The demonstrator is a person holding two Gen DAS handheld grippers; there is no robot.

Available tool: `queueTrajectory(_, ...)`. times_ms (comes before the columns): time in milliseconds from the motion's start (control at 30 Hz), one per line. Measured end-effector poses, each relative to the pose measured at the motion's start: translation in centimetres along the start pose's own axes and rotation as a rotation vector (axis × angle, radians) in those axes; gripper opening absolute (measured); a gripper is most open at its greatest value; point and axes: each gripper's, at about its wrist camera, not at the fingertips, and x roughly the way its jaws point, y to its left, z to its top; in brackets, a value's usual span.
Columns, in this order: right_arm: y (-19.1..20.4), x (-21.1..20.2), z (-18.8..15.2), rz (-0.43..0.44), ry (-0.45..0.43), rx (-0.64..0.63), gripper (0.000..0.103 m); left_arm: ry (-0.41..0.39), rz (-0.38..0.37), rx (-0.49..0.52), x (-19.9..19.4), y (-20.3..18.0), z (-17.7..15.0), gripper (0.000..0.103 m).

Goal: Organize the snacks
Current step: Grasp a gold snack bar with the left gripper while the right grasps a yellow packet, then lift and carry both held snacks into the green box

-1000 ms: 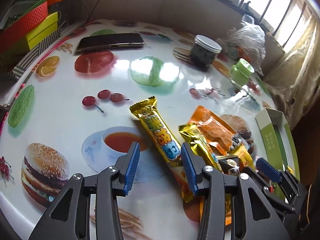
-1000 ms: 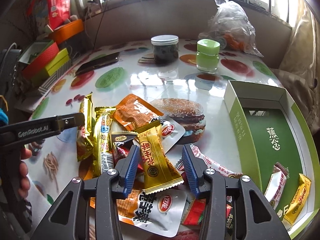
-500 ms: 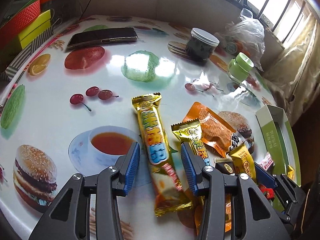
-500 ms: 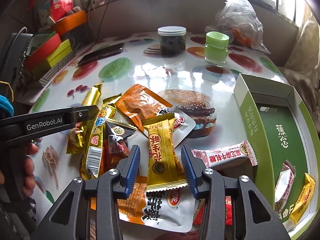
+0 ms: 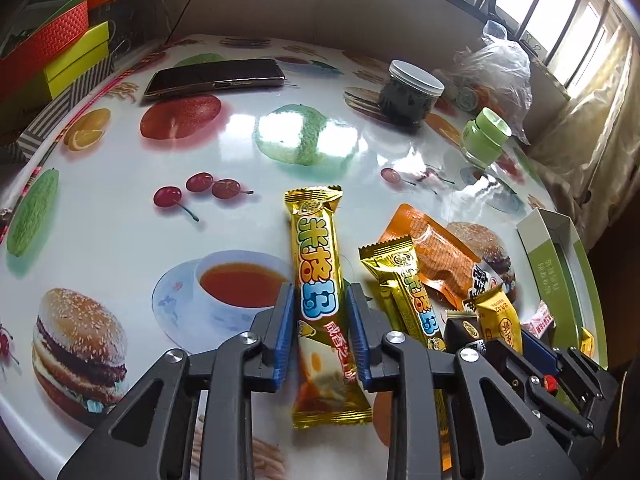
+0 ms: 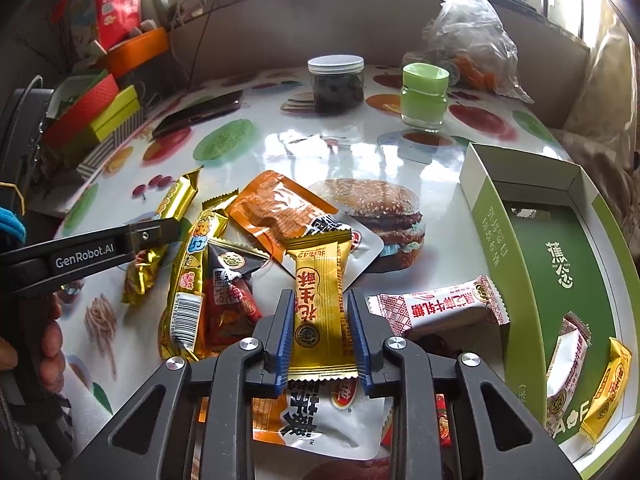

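A long gold snack bar [image 5: 316,248] with blue and yellow letters lies on the fruit-print table [image 5: 120,240], straight between the blue pads of my left gripper [image 5: 320,316]. Its jaws are closing and the pads press the bar's sides. My right gripper [image 6: 320,320] is closing too, pads against a yellow peanut-crisp packet [image 6: 320,276] on top of the snack pile. Around it lie an orange pouch [image 6: 280,212], a second gold bar [image 6: 192,272], a dark packet [image 6: 228,280] and a white-red bar [image 6: 440,308]. The open green box [image 6: 492,240] at the right holds a few packets.
At the back stand a dark jar [image 5: 408,96], a green-lidded jar [image 5: 484,136] and a plastic bag [image 5: 496,68]. A phone [image 5: 216,78] lies at the far left, beside stacked red and yellow boxes [image 5: 60,52]. A person's hand [image 6: 48,340] shows at the left edge.
Both pairs of jaws have narrowed onto their packets. The gold bar, slanted before, now lies straight between the left pads. The yellow packet sits centred between the right pads.
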Motion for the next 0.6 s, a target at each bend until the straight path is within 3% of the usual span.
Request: queueTrajectory(600, 0.1, -1.5, -0.4, 0.003, -0.038, 0.021, 0.022, -0.056, -0.038, 0.055, -2.4, -0.5, -0.9, 0.024)
